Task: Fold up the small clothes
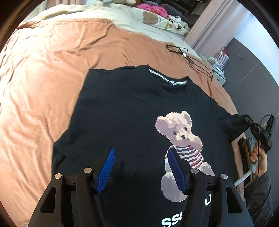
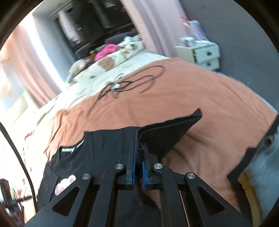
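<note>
The right gripper point(image 2: 138, 152) has its blue pads clamped together on the edge of a black sleeve point(image 2: 167, 134), which rises off the bed in a stiff fold and fans out to the right of the fingers. From the left wrist view the same sleeve point(image 1: 233, 127) is lifted at the far right edge of the shirt, with the right gripper point(image 1: 251, 124) at its tip and a person's hand point(image 1: 258, 157) on the handle below.

The left gripper point(image 1: 141, 153) hovers with its blue fingers point(image 1: 109, 164) apart over the lower front of the shirt; nothing sits between them and they do not visibly touch the cloth.

The black T-shirt point(image 1: 122, 108) lies face up and mostly flat on the bed, collar pointing away, with a teddy bear print point(image 1: 181, 139) on the chest and white letters below it. Its other sleeve lies folded in near the left fingers.

Under the shirt is a wrinkled orange blanket point(image 1: 43, 78) covering most of the bed. Beyond it lies a cream sheet point(image 1: 83, 8) with a bear-print pillow point(image 1: 153, 19) and a pink bundle point(image 1: 157, 9). A tangled black cable point(image 1: 191, 61) rests on the blanket past the collar. Pale pink curtains point(image 2: 151, 22) hang behind the bed, and a small white drawer unit point(image 2: 205, 54) stands against a grey wall point(image 2: 235, 35).
</note>
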Demonstrator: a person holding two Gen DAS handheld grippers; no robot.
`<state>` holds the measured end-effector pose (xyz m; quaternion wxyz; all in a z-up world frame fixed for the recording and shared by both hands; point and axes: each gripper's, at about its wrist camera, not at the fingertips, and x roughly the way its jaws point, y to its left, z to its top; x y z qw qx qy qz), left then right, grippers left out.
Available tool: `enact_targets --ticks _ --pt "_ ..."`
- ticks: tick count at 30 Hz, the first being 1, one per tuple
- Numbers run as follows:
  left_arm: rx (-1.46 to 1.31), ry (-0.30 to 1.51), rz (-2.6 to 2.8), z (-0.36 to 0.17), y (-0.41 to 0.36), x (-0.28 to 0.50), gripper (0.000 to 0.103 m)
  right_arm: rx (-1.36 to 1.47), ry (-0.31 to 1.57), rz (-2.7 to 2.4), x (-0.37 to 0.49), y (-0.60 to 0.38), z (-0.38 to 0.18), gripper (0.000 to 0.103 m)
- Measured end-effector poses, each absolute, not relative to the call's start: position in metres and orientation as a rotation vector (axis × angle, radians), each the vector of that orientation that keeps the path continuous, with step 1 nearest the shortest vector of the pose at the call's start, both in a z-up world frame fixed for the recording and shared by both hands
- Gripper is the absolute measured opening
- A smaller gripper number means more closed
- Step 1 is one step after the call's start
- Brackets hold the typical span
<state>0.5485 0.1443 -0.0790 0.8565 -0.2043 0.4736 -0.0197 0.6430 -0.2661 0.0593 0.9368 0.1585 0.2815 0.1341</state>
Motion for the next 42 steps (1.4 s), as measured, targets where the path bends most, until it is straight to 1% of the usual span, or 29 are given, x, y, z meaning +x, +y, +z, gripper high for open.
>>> enact_targets --ticks 6,11,15,16,18,19,20,21,22,23,29,34,36,39,41,42 --pt "-0.438 0.985 -0.021 -0.072 0.156 0.535 0.064 0.183 0.579 0.404 0.64 -0.229 0.059 0.002" --pt "-0.45 0.978 -0.009 -0.07 0.165 0.527 0.064 0.064 0.617 0.497 0.645 -0.234 0.051 0.002" --pt "-0.457 0.975 -0.006 -0.069 0.169 0.521 0.064 -0.054 0.758 0.567 0.646 -0.225 0.036 0.003" --pt "-0.461 0.973 -0.006 -0.069 0.17 0.52 0.064 -0.071 0.79 0.573 0.647 -0.222 0.034 0.004" --pt "-0.471 0.971 -0.004 -0.07 0.173 0.519 0.064 -0.086 0.836 0.584 0.651 -0.221 0.029 0.009" --pt "-0.476 0.971 -0.004 -0.071 0.174 0.518 0.064 -0.088 0.842 0.587 0.652 -0.222 0.029 0.018" --pt "-0.479 0.972 -0.004 -0.072 0.174 0.517 0.064 -0.093 0.839 0.579 0.653 -0.222 0.03 0.034" --pt "-0.482 0.973 -0.004 -0.072 0.175 0.517 0.064 -0.091 0.828 0.57 0.655 -0.225 0.033 0.044" --pt "-0.484 0.973 -0.005 -0.073 0.176 0.516 0.064 -0.091 0.816 0.572 0.653 -0.226 0.036 0.06" --pt "-0.487 0.973 -0.006 -0.074 0.176 0.515 0.064 -0.088 0.796 0.564 0.655 -0.227 0.04 0.064" --pt "-0.5 0.972 -0.001 -0.079 0.185 0.512 0.064 -0.147 0.768 0.517 0.664 -0.207 0.052 0.064" --pt "-0.519 0.971 0.011 -0.086 0.196 0.509 0.064 -0.186 0.782 0.493 0.673 -0.17 0.043 0.063" --pt "-0.522 0.976 0.017 -0.089 0.201 0.508 0.064 -0.197 0.797 0.491 0.674 -0.14 0.036 0.063" --pt "-0.525 0.979 0.025 -0.095 0.208 0.509 0.064 -0.222 0.827 0.485 0.686 -0.12 0.023 0.058" --pt "-0.527 0.982 0.029 -0.098 0.213 0.511 0.064 -0.234 0.848 0.478 0.695 -0.11 0.017 0.052" --pt "-0.529 0.982 0.03 -0.1 0.216 0.512 0.064 -0.238 0.856 0.476 0.7 -0.105 0.014 0.051"
